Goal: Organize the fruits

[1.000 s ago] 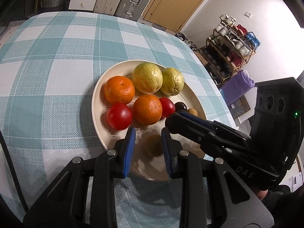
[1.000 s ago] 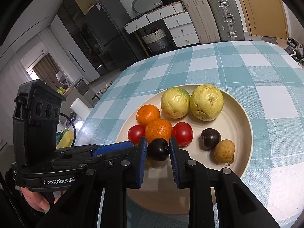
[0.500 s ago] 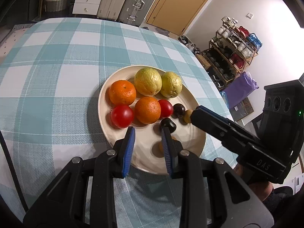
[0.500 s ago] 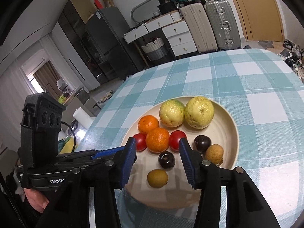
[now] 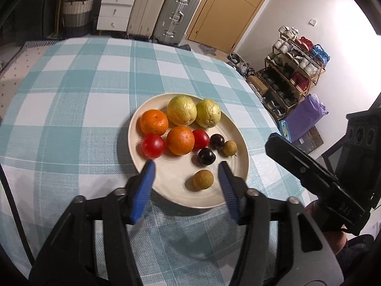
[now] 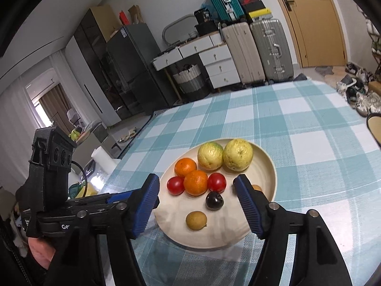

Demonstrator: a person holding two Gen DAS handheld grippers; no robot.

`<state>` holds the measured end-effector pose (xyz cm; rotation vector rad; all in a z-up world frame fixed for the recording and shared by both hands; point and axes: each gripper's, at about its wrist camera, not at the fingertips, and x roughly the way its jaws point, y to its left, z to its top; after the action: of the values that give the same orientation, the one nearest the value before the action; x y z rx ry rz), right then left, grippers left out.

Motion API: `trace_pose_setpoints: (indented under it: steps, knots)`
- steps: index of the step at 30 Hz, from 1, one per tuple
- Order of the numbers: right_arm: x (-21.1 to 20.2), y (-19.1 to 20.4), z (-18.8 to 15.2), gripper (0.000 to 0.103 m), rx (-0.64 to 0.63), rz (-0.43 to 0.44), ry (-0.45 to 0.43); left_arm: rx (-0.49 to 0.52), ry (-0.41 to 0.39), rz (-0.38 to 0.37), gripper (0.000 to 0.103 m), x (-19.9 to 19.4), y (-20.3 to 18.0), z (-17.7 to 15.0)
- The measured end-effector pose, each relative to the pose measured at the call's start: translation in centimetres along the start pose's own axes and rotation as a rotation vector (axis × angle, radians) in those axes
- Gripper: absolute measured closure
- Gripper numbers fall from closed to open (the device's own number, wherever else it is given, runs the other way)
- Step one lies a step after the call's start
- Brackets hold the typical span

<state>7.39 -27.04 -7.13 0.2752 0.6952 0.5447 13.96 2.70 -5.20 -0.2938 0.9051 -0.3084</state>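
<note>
Left wrist: longan (image 5: 202, 179) on plate (image 5: 240, 140), between opening left gripper (image 5: 187, 166) jaws, untouched.

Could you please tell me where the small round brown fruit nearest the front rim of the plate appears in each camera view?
Left wrist view: the small round brown fruit lies low on the cream round plate, right of centre.
Right wrist view: it lies low, about centre.
Shared landmark: the dark purple round plum just beyond it.
</note>
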Motion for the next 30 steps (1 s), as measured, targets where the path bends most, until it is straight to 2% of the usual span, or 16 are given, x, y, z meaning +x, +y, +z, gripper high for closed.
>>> trace_pose_setpoints:
  steps: [5,7,10,14,19,24,26,28,30]
  knots:
    - [-1.7,0.9,0.1,0.026,-0.026,-0.017,-0.061,0.006,-0.055,0.016,0.031,-2.0,-0.7,0.0]
    - [-2.4,1.3,0.0,0.024,-0.039,-0.019,-0.09,0.005,-0.089,0.054,0.019,-2.9,-0.9,0.0]
    - [-3.6,1.9,-0.2,0.02,-0.067,-0.023,-0.143,0.011,-0.138,0.11,0.017,-4.0,-1.3,-0.1]
    - [-5.2,3.0,-0.6,0.015,-0.106,0.0,-0.205,0.021,-0.185,0.144,0.015,-5.3,-1.6,-0.1]
    - [-6.9,4.6,-0.7,0.005,-0.156,-0.015,-0.27,0.057,-0.245,0.187,0.002,-7.2,-2.4,-0.4]
    - [-8.5,5.5,-0.6,0.002,-0.189,-0.016,-0.321,0.071,-0.296,0.209,0.001,-8.7,-3.0,-1.0]
    - [-9.1,5.9,-0.8,0.001,-0.206,-0.028,-0.341,0.086,-0.315,0.239,0.001,-8.9,-3.3,-1.4]
    - [-9.7,6.2,-1.0,0.001,-0.227,-0.038,-0.366,0.098,-0.319,0.272,0.001,-9.0,-3.4,-1.8]
    - [-10.4,6.5,-1.2,0.0,-0.242,-0.044,-0.389,0.09,-0.325,0.272,0.001,-9.2,-3.4,-2.0]
